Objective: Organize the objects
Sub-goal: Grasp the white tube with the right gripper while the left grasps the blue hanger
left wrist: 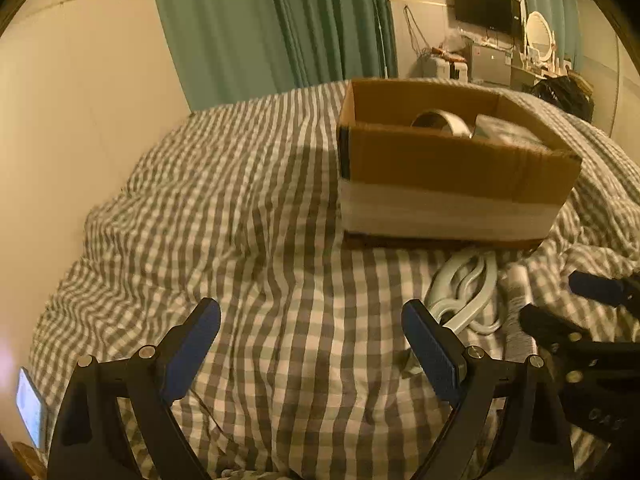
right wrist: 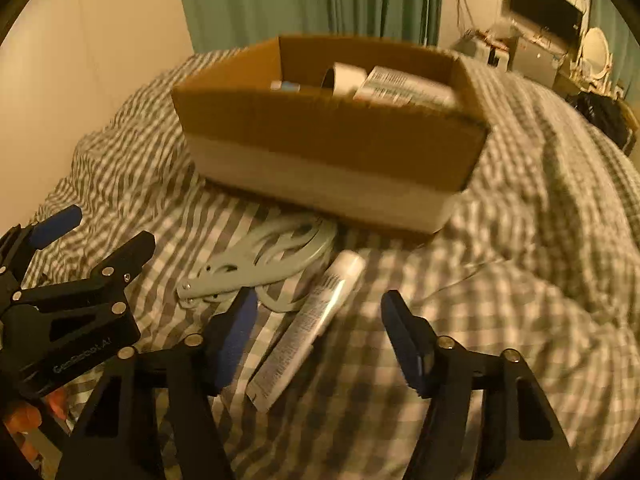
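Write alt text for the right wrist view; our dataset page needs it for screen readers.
An open right hand-held gripper hovers over a white tube lying on a checked bedspread, beside pale clips. Behind stands an open cardboard box holding a few items; the left hand-held gripper shows at left.

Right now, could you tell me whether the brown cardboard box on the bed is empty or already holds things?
Not empty. The open brown cardboard box already holds a roll of tape and a white printed package.
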Motion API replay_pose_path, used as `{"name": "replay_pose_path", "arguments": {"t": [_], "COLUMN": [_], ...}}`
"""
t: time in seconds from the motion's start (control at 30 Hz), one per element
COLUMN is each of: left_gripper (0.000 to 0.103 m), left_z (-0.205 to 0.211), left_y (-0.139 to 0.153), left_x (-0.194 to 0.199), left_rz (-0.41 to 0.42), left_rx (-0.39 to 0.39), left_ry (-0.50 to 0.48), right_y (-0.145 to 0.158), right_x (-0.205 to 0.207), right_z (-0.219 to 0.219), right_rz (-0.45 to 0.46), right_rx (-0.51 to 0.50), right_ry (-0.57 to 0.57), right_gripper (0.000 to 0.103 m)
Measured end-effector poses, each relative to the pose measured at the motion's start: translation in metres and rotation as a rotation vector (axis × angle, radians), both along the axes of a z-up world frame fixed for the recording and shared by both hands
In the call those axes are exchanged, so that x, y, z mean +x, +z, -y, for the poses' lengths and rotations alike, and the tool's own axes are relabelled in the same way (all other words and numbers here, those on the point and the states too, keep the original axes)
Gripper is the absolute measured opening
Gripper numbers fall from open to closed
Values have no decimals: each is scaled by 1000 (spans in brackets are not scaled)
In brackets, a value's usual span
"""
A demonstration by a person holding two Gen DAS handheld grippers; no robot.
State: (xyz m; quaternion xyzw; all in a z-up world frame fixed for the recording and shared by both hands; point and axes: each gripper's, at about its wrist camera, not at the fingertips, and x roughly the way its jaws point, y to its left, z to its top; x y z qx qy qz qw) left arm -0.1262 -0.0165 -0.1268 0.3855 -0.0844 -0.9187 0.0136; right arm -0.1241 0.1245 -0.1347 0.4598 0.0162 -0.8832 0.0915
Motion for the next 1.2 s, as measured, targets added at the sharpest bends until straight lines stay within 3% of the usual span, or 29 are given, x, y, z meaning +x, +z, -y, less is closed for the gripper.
{"name": "replay_pose_path", "arguments": {"t": [0.13,0.23,0.3,0.4,0.6,0.8,1.1,1.2], "left_gripper": [94,94,94,94,94,94,94,94], "left_z": [1,2,1,-1,-19,-61,-95,-98], "left_y": [-14,-23,-26,-25,-15,-18,-36,-42], "left_x": [-5,-10,-12,-12,-7,-9,-31,-36], "left_rz": [39,72,83,83,77,109,158,168], "left_rx": [0,-1,-2,-6,31,69,76,120], "left_ry": [-7,-6,-7,-16,-61,-166,-233,-248], "right_y": [-20,-29,-28,-15,17,34,21,16], "right_x": [-8,-8,-6,-2,3,-4,-8,-8], "right_z": [6,9,9,5,-22,-37,-52,-52], "right_rz": [34,41,41,24,-13,-28,1,11], "right_rx": [21,57,95,118,59,54,48,44], "right_ry": [2,14,31,44,5,-33,-53,-53], "right_gripper": [50,36,25,18,18,18,18,18]}}
